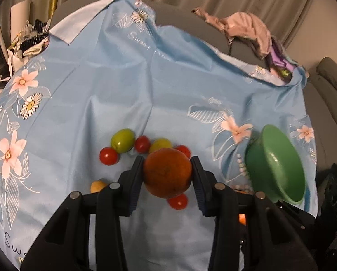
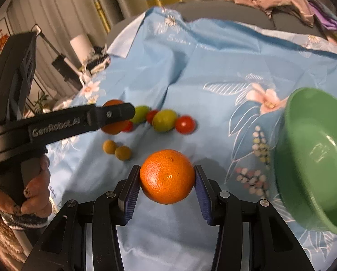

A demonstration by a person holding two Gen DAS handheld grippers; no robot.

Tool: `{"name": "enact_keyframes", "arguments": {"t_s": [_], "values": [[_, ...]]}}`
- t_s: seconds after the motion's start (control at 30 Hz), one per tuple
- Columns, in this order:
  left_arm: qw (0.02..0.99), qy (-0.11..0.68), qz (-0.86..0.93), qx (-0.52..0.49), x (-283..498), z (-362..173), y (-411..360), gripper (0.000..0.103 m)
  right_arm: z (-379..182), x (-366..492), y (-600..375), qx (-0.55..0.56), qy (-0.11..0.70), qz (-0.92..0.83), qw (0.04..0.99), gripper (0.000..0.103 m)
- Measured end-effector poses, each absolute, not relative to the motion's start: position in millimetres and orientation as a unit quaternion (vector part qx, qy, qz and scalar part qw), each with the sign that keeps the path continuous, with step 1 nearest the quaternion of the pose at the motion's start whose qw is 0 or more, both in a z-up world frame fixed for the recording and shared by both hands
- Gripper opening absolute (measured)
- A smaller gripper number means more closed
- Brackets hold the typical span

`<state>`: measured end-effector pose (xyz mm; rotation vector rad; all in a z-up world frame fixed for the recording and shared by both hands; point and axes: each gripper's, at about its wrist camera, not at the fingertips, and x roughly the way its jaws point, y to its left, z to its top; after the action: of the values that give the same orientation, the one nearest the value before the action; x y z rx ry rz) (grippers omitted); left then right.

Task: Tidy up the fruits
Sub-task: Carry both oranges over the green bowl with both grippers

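My left gripper [image 1: 167,166] is shut on an orange [image 1: 167,172] and holds it above the blue flowered cloth [image 1: 123,85]. My right gripper [image 2: 167,172] is shut on a second orange [image 2: 167,176]. The left gripper also shows in the right wrist view [image 2: 114,115], at the left, with its orange [image 2: 114,127]. A green bowl [image 1: 279,164] stands at the right, also in the right wrist view [image 2: 315,158]. On the cloth lie green fruits [image 1: 122,140], red tomatoes [image 1: 108,155] and small yellow fruits [image 2: 116,150].
A pile of pink and purple clothes [image 1: 254,33] lies at the far right on the grey sofa [image 1: 326,85]. Curtains hang behind. Clutter [image 1: 30,38] sits past the cloth's far left edge.
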<state>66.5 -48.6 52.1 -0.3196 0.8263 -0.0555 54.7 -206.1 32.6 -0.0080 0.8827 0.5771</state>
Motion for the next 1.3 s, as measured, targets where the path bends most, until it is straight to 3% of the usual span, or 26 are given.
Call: {"name": "enact_keyframes", "arguments": {"t_s": [0.7,1.3], "values": [[0.929,0.328,-0.113,-0.128,55,104,-136,0.041,91,54,-325,0.102,0.326,0.149,0.928,0.048],[0.903,0.378,-0.190,-0.077,87,62,-240,0.041,76,66,-401,0.168,0.336,0.058,0.925,0.048]]}}
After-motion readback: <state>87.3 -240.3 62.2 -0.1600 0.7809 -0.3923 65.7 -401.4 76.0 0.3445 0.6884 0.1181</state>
